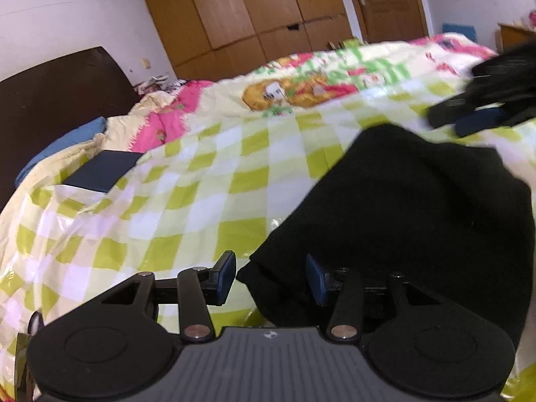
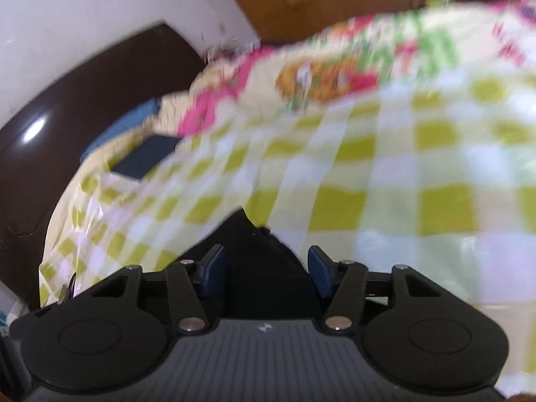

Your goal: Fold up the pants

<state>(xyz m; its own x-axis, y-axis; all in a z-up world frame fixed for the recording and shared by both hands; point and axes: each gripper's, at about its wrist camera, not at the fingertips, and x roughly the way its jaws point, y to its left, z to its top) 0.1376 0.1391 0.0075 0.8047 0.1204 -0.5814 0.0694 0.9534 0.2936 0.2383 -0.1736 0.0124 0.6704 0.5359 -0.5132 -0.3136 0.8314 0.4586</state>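
Careful: both your left tongs (image 1: 269,276) and right tongs (image 2: 264,268) gape around the black pants (image 1: 402,207) bundled on the bed (image 1: 201,181), unpinched, so any drag may undo the fold.

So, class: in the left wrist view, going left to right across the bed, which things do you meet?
Brown headboard → blue pillow → dark flat box → black pants → right gripper at the far right edge.
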